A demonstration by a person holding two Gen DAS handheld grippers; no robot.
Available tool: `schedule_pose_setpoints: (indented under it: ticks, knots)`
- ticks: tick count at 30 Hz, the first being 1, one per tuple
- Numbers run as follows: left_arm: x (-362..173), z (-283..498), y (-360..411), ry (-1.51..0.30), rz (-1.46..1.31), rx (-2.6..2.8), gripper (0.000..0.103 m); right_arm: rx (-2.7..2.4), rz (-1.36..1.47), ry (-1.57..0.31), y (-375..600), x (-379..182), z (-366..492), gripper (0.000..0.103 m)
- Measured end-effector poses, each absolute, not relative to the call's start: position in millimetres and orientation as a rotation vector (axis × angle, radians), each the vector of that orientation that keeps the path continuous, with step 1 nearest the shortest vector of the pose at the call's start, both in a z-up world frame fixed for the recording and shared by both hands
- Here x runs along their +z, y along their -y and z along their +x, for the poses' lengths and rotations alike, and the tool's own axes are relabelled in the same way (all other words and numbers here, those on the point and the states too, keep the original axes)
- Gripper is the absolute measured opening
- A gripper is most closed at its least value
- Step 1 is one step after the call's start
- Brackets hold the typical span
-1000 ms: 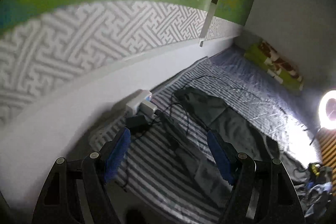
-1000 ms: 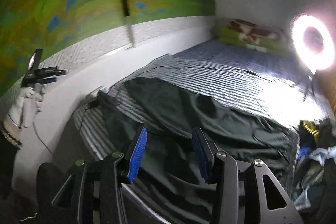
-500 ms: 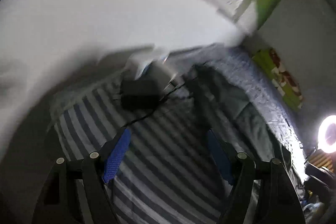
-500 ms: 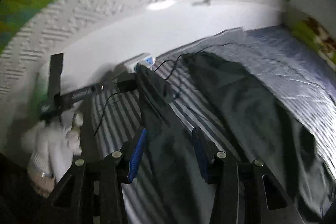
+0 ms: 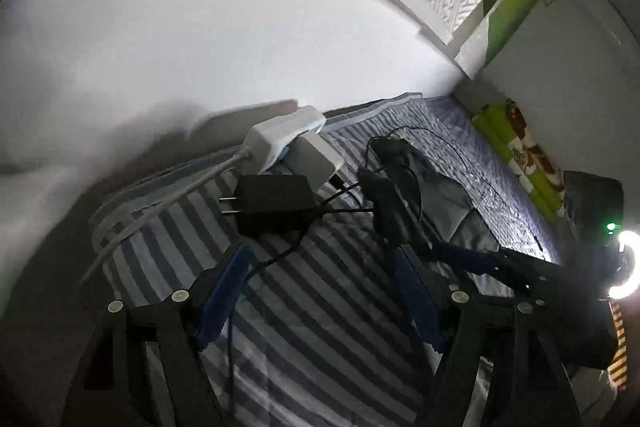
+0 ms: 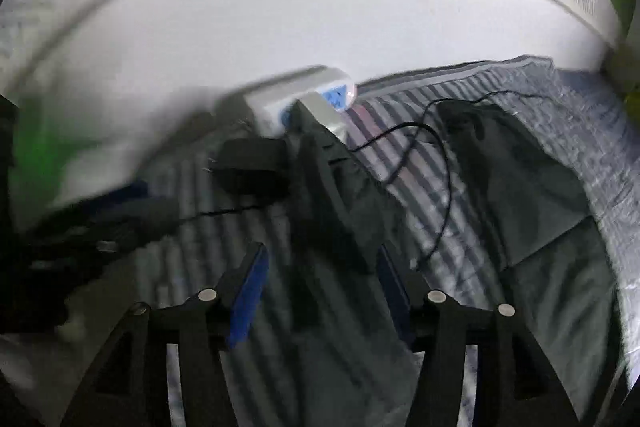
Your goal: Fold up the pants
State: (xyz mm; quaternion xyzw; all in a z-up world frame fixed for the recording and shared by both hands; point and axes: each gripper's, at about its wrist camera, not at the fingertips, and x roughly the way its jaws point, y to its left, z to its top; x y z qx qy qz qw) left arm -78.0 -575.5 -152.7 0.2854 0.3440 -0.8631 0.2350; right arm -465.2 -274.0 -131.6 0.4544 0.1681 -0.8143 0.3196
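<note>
Dark grey pants [image 6: 520,187] lie spread on the striped bed sheet [image 5: 320,327], both leg ends pointing toward the wall. My right gripper [image 6: 324,287] straddles the nearer leg [image 6: 332,219]. Its jaws are closing, the blue pads [image 6: 250,295] still apart from the cloth. My left gripper [image 5: 320,267] hangs open over bare sheet just left of that leg, nothing between its fingers. In the left wrist view the pants [image 5: 432,187] sit to the right, with the right gripper [image 5: 444,251] low beside them. The right wrist view shows the left gripper [image 6: 144,203] as a blur at left.
A white power strip [image 5: 280,139] and a black plug adapter [image 5: 272,203] lie against the white wall at the sheet's corner. Thin black cables [image 6: 440,155] trail over the pants. A green pillow [image 5: 520,163] and a bright ring light [image 5: 624,267] stand at the right.
Both grippers dropped toward the corner of the bed by the chargers. The right one swept left onto the leg end and its jaws narrowed. The left jaws kept their width.
</note>
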Motion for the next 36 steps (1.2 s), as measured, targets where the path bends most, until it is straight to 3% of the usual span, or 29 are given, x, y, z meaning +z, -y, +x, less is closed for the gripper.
schedule_pose_setpoints:
  ticks: [1, 8, 16, 18, 21, 24, 29, 32, 36]
  knots:
    - [-150.2, -73.8, 575.3, -0.946, 0.784, -2.364, 0.077, -2.132, 1.205, -0.457, 274.5, -133.8, -466.8, 0.002]
    - [-152.1, -51.6, 591.4, -0.988, 0.747, -2.338, 0.077, -2.079, 1.097, -0.468, 247.3, -69.9, -419.8, 0.002]
    - [-157.3, -36.4, 602.6, -1.004, 0.736, -2.32, 0.077, -1.869, 0.914, -0.273, 202.7, 21.2, -379.5, 0.002]
    - [-154.7, -38.3, 602.0, -1.006, 0.73, -2.33, 0.078, -1.898, 0.954, -0.196, 198.4, 11.3, -406.7, 0.002]
    - [-155.3, -46.8, 597.4, -0.992, 0.762, -2.335, 0.078, -2.07, 1.201, -0.244, 209.9, -44.9, -461.8, 0.026]
    - [-154.6, -56.4, 588.5, -0.94, 0.809, -2.358, 0.078, -2.166, 1.35, -0.352, 210.0, -89.2, -484.3, 0.026]
    - [-154.3, -70.3, 565.6, -0.842, 0.88, -2.433, 0.079, -2.191, 1.283, -0.259, 171.1, -78.6, -460.6, 0.026]
    - [-156.7, -81.0, 536.6, -0.754, 0.979, -2.516, 0.086, -2.228, 1.255, -0.135, 127.9, -64.6, -435.1, 0.026]
    - [-166.1, -85.3, 475.1, -0.558, 1.168, -2.658, 0.086, -2.332, 1.268, -0.028, 41.1, -64.4, -371.9, 0.026]
